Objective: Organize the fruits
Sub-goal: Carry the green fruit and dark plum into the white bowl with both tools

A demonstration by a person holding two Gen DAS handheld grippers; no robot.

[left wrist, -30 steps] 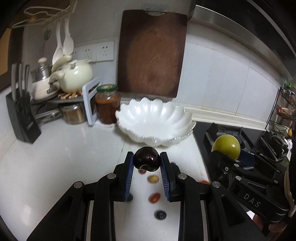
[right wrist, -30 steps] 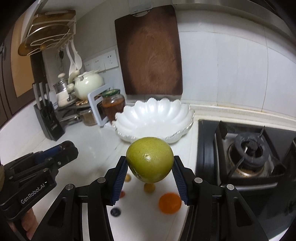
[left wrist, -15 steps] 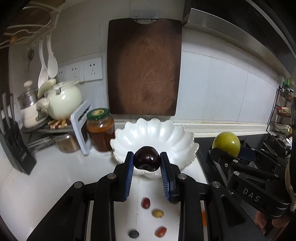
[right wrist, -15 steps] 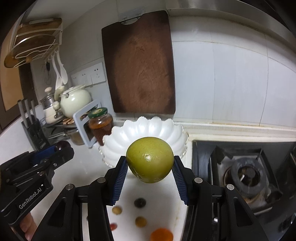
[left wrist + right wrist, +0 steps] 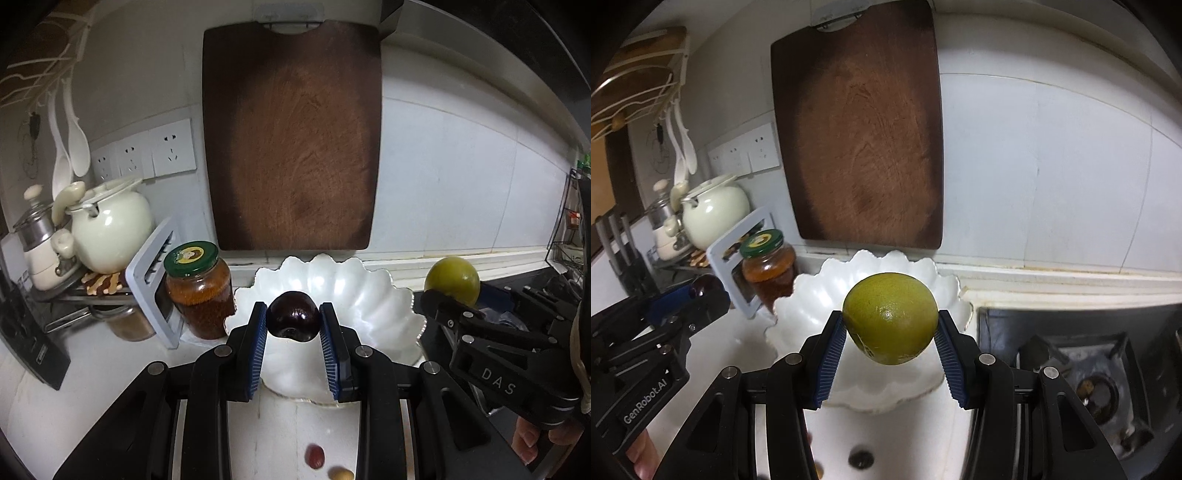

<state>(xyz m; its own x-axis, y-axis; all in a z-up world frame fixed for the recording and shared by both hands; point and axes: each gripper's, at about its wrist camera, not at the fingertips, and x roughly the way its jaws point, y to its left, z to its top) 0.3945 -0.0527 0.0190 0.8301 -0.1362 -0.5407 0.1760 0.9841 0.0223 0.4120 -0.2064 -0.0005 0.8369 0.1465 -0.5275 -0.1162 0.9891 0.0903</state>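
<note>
Left gripper (image 5: 293,325) has its jaws clamped on a dark purple round plum (image 5: 293,319), right gripper (image 5: 890,334) clamps a yellow-green round citrus fruit (image 5: 891,317); both hang over the white scalloped ceramic bowl (image 5: 369,295) on the white desk (image 5: 92,376).

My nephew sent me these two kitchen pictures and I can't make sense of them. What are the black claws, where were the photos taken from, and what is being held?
No robot here: a person holds a two-finger gripper in each hand, each carrying a wide-angle camera looking along its fingers. One picture comes from the left gripper, shut on a dark plum. The other comes from the right gripper, shut on a green citrus fruit. Each gripper also shows at the edge of the other's view. Both hang by a white scalloped bowl on the counter, beside a jar. Small fruits lie on the counter.
</note>
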